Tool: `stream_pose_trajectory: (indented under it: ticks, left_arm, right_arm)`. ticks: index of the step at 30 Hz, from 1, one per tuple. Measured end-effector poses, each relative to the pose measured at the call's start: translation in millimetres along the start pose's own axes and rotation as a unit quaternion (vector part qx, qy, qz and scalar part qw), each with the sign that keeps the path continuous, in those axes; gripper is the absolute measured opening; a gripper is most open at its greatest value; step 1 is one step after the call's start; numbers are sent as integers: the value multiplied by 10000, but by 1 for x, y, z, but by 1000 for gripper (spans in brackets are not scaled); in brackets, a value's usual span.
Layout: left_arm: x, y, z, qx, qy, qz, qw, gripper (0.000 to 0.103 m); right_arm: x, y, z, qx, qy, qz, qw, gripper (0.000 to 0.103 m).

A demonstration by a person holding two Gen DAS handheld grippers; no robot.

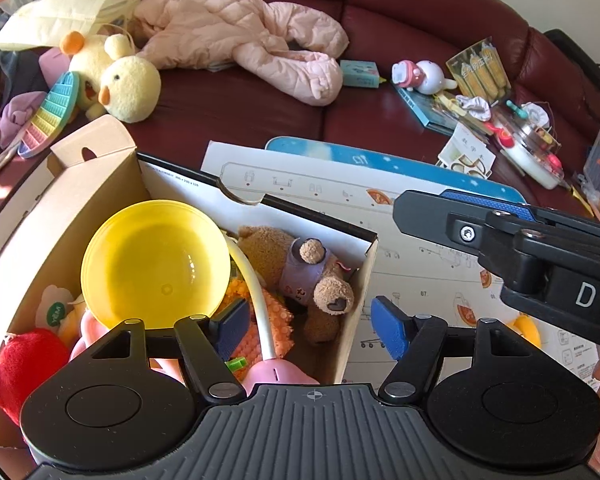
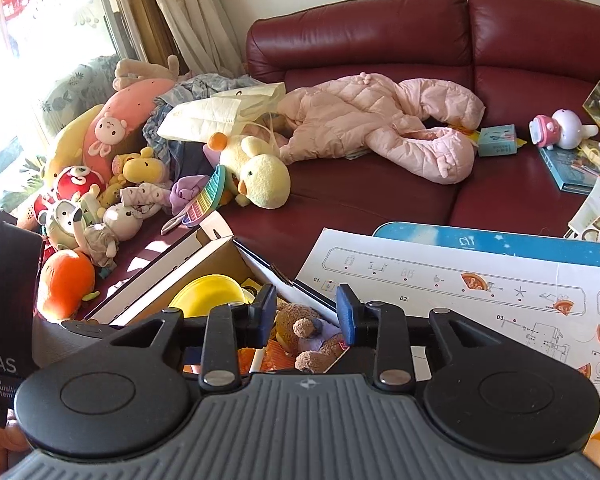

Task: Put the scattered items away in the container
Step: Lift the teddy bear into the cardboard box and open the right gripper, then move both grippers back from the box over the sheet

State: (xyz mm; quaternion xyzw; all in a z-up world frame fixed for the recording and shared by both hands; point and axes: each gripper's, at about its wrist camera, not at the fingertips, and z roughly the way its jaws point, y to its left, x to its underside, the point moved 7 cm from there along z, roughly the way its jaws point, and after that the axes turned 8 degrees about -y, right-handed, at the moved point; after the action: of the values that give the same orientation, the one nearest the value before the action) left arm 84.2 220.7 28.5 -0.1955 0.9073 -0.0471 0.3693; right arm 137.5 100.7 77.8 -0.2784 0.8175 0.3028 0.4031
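Both grippers hang over the cardboard box (image 1: 100,184) with nothing between their pads.

Left gripper (image 1: 312,328) stands wide, its blue pads straddling the box's right wall; right gripper (image 2: 305,312) is narrowly parted above the same corner. Inside the box lie a yellow bowl (image 1: 156,264), a brown teddy bear (image 1: 300,272) and a red plush (image 1: 20,368). Still out on the red sofa (image 1: 240,120): a yellow duck plush (image 1: 128,88), a pink snowsuit (image 1: 240,36) and an instruction sheet (image 1: 428,264).

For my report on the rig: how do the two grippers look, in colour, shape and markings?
Both alike: left gripper and right gripper have black linkage arms with silver rivets, blue pads, two round black discs, and a grey ribbed body with a crosshair mark. White letters mark the black housing.
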Motion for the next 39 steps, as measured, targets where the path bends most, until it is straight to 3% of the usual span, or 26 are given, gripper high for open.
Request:
stream_pose_trajectory:
  ticks: [12,24,31,39]
  left_arm:
    - [10,-53,-16,23,-121,561,9983,83]
    - [44,-107,-13,112,90,1096,9939,87]
    - [88,-143,-1,229,407,1564,9866,87]
    - [146,-193,9,394,789,2329,9685,87]
  right_arm:
    - [14,-46,-52,319,-129,379,9987,58]
    - [33,-96,-102,748,-240,691,9945,66]
    - [69,-140,-143,1223,-147,901,9883,68]
    - [127,-203,-191,2049,38,1437,9682,68]
